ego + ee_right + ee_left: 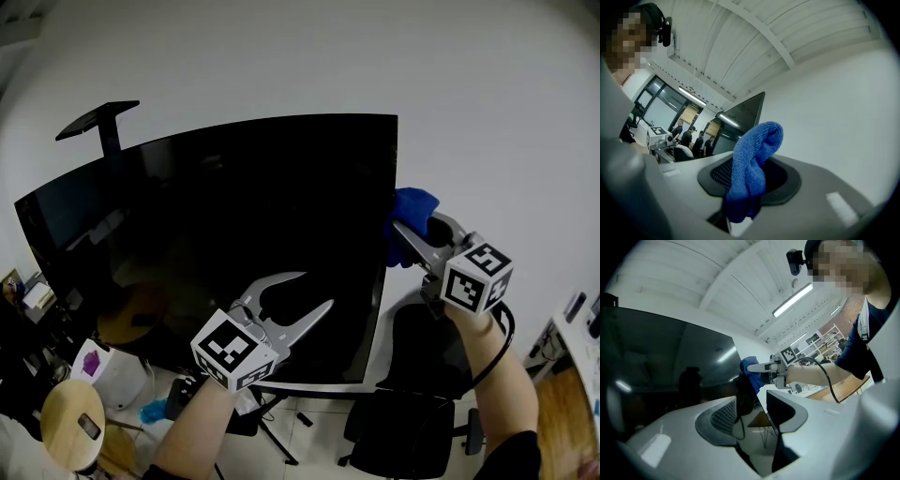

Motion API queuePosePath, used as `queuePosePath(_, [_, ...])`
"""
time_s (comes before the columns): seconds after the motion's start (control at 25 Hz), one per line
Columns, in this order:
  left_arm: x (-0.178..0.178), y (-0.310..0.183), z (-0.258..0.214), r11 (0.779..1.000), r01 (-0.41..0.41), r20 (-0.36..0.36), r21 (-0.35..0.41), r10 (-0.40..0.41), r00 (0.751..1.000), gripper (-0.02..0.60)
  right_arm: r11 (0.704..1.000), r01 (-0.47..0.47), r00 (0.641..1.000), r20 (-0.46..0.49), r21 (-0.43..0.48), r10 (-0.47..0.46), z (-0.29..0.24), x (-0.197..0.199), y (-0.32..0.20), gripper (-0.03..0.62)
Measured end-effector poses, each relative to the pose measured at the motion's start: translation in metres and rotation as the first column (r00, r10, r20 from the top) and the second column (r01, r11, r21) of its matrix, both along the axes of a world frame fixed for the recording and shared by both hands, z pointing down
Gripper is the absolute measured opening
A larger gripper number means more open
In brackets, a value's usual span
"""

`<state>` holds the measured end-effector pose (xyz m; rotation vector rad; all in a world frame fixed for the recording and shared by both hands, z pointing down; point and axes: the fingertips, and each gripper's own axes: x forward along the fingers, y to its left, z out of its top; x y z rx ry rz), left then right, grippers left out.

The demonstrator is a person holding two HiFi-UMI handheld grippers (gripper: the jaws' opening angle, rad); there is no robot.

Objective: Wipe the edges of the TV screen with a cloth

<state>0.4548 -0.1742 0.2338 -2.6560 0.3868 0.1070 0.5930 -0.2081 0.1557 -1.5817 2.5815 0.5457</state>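
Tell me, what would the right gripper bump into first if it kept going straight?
Probably the TV, at its right edge: the cloth in the right gripper jaws looks to be right against it. Depth is unclear, so it could slip past to the wall.

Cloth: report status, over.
Right gripper shut on blue cloth, at right edge of TV. Left gripper open, empty, in front of it. No obstruction seen.
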Motion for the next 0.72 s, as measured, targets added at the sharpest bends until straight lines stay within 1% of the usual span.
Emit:
queuePosePath(0.2, [0.002,-0.006,0.023,0.999,0.012,0.010,-0.032,-0.012,1.000,0.187,1.000,-0.001,1.000,0.017,-0.026,0.001,0.039,0.000,-0.002,0.138])
queuePosePath(0.52, [0.010,-0.017,0.073,0.994,0.020,0.040,-0.112,-0.015,0.999,0.186,0.997,-0.005,0.999,0.032,-0.073,0.007,0.105,0.003,-0.005,0.138])
queuePosePath(0.72, [0.013,-0.019,0.100,0.985,0.007,0.020,-0.173,-0.003,1.000,0.186,0.992,0.005,0.998,0.060,-0.126,0.003,0.154,0.006,-0.007,0.138])
